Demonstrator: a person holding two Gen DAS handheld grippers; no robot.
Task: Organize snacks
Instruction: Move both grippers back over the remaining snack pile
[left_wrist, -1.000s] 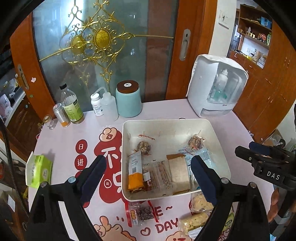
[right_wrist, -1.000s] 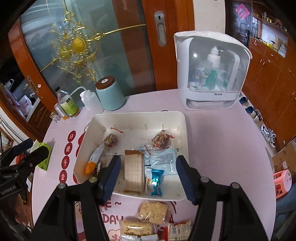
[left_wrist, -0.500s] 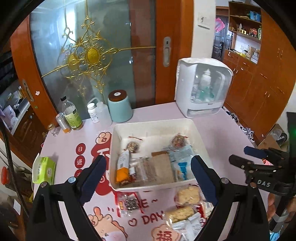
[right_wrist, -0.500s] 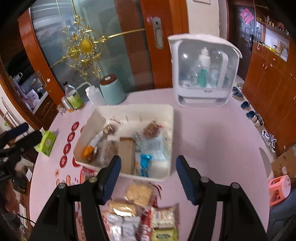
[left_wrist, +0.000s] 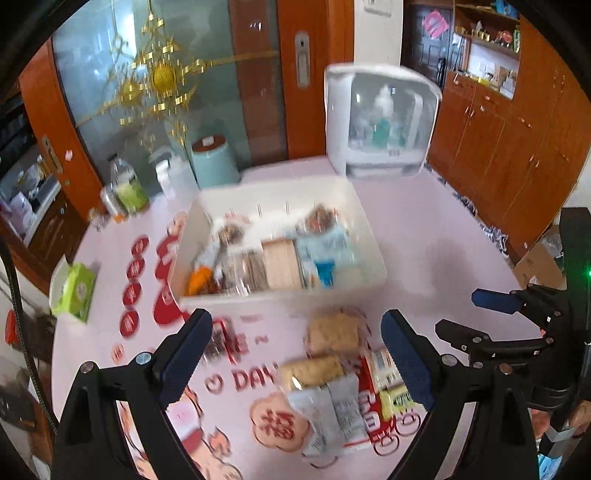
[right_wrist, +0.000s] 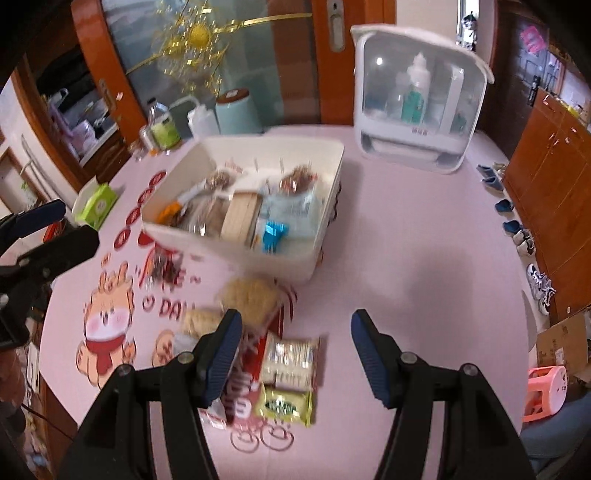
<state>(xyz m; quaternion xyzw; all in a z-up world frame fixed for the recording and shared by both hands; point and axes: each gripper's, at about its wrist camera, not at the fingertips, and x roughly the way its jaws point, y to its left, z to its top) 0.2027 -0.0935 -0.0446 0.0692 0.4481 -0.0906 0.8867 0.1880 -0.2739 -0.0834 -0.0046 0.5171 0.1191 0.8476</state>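
A white bin (left_wrist: 280, 300) sits mid-table with several wrapped snacks inside, among them a tan cracker stack (left_wrist: 279, 263) and a blue packet (left_wrist: 325, 272). In front of it loose snacks lie on the pink table: two rice crackers (left_wrist: 332, 332), grey packets (left_wrist: 325, 410), a red packet (right_wrist: 247, 391), a pale packet (right_wrist: 290, 360), a green packet (right_wrist: 284, 404) and a dark packet (right_wrist: 162, 266). My left gripper (left_wrist: 295, 321) hangs open above this pile, holding nothing. My right gripper (right_wrist: 295, 319) is open and empty too, over the pile's right side.
A white cabinet with bottles (left_wrist: 380, 122) stands at the back right. A teal canister (left_wrist: 214, 158) and bottles (left_wrist: 127, 184) line the back left. A green tissue box (left_wrist: 74, 291) is near the left edge. A pink stool (right_wrist: 546, 387) and shoes (right_wrist: 524, 236) are on the floor.
Both grippers have drawn back from over the bin toward the table's near side, bringing the loose packets into view below them. Neither jaw opening looks different.
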